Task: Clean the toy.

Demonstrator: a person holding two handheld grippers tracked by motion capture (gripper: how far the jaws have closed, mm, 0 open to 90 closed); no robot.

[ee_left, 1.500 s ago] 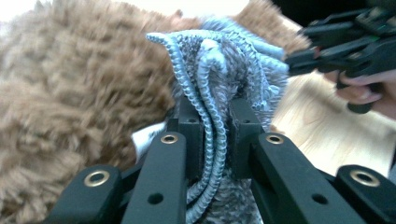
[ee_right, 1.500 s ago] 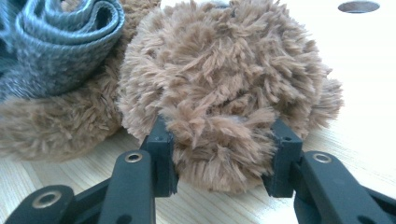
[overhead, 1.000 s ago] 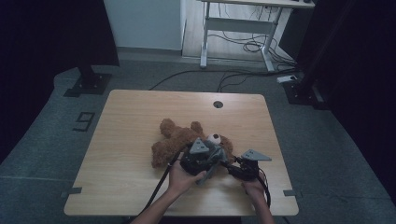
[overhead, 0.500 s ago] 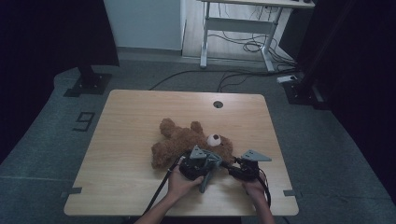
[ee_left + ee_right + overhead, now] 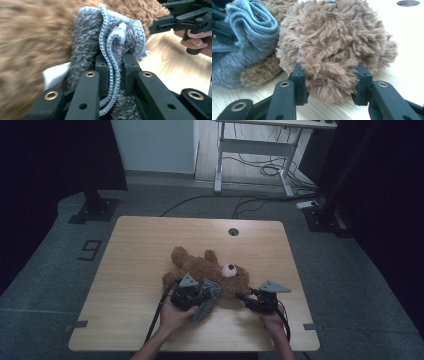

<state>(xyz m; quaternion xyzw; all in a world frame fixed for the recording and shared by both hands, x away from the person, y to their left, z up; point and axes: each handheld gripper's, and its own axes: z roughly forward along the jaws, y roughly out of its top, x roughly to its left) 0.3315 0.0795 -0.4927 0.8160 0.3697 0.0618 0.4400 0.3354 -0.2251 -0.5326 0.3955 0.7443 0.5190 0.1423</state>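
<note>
Writing legible in the scene was limited to a dark "9" (image 5: pixel 90 250) marked on the floor at about nine o'clock from the desk (image 5: pixel 140 245). Brown plush teddy bear (image 5: pixel 207 272) lay on the desk's near half, slightly toward three o'clock of centre; its fur was long and shaggy, with a pale muzzle facing up. A white tag (image 5: pixel 53 75) showed against its fur, no print readable. Left gripper (image 5: pixel 115 72) was closed tight on a folded grey knitted garment (image 5: pixel 112 42) with ribbed, lighter blue-grey edging, pressed against the bear. Right gripper (image 5: pixel 330 82) was part-closed, its pads pressing into both sides of a rounded furry part of the bear.
</note>
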